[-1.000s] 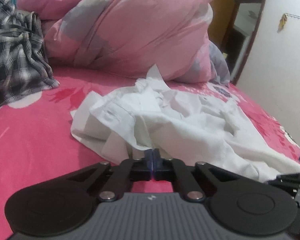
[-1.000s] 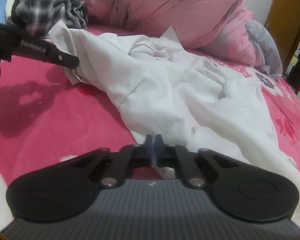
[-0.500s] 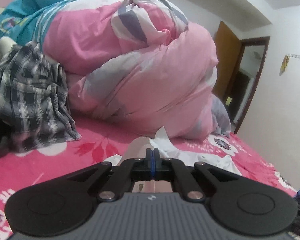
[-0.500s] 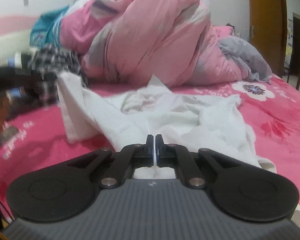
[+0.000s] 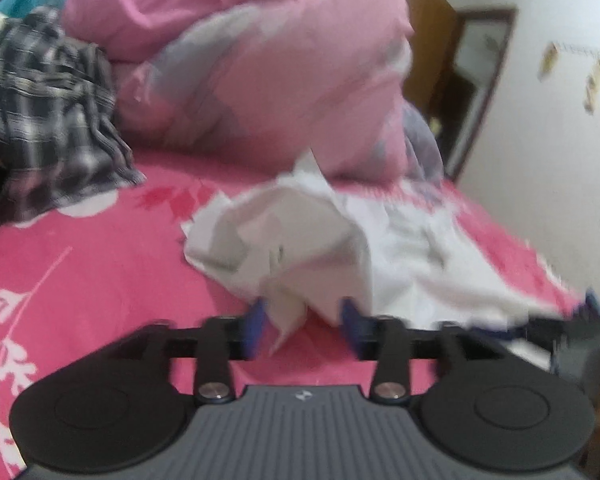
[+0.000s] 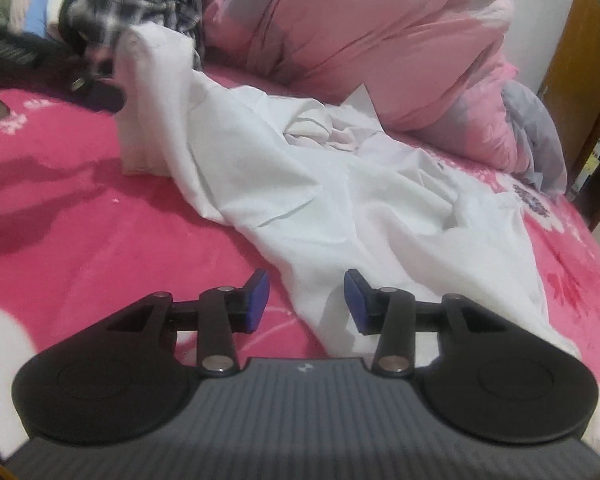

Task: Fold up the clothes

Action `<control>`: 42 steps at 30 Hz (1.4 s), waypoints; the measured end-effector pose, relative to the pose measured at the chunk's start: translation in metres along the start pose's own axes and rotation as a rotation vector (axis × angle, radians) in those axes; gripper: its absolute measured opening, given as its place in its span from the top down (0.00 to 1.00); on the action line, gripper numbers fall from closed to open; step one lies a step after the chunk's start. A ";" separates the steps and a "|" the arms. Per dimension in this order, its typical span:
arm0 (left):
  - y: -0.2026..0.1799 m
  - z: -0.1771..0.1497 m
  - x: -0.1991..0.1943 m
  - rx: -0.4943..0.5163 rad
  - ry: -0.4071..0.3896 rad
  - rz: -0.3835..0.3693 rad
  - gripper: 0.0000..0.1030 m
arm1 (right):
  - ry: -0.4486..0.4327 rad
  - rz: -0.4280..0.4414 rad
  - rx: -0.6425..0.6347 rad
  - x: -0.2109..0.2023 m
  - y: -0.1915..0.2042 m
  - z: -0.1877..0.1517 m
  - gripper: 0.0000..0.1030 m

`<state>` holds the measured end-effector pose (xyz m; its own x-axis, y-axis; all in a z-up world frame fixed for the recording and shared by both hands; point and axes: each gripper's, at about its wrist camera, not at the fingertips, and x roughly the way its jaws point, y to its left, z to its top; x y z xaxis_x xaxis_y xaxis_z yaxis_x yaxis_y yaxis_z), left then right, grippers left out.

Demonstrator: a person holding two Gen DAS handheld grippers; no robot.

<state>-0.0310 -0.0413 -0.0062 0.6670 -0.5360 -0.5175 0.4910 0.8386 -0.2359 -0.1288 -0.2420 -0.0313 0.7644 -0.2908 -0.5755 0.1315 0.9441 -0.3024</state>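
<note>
A crumpled white shirt [image 5: 320, 240] [image 6: 320, 184] lies on the pink flowered bedsheet [image 5: 100, 280] [image 6: 80, 220]. My left gripper [image 5: 304, 320] hovers at its near edge, its jaws opening. A loose corner of cloth hangs between the blue pads [image 5: 256, 320], and they do not press it. My right gripper [image 6: 307, 300] is over the shirt's near hem, jaws also opening, with the cloth lying under and between the pads, not pinched. In the right wrist view, part of the shirt stands raised beside the dark, blurred left gripper [image 6: 100, 92].
A big pink and grey duvet [image 5: 280, 72] [image 6: 380, 40] is heaped behind the shirt. A dark plaid garment [image 5: 48, 112] [image 6: 132, 4] lies at the back left. A brown door [image 5: 432, 60] and a white wall are on the right. The left wrist view is blurred.
Both grippers were shut on the shirt's edge and held it up half a second ago. Both have since come down and their jaws have parted, letting the cloth go.
</note>
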 end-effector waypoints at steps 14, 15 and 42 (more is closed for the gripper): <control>0.009 0.004 0.074 -0.040 0.113 0.107 0.97 | 0.068 0.014 0.115 0.008 -0.020 -0.010 0.75; 0.008 0.005 0.073 -0.054 0.110 0.102 0.97 | 0.073 0.024 0.133 0.010 -0.022 -0.009 0.84; 0.066 -0.004 -0.060 -0.530 0.130 -0.293 0.97 | -0.057 0.090 0.504 -0.084 -0.109 -0.023 0.73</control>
<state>-0.0411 0.0470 0.0057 0.4560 -0.7633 -0.4575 0.2760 0.6101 -0.7427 -0.2220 -0.3239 0.0329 0.8180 -0.2093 -0.5357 0.3410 0.9266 0.1586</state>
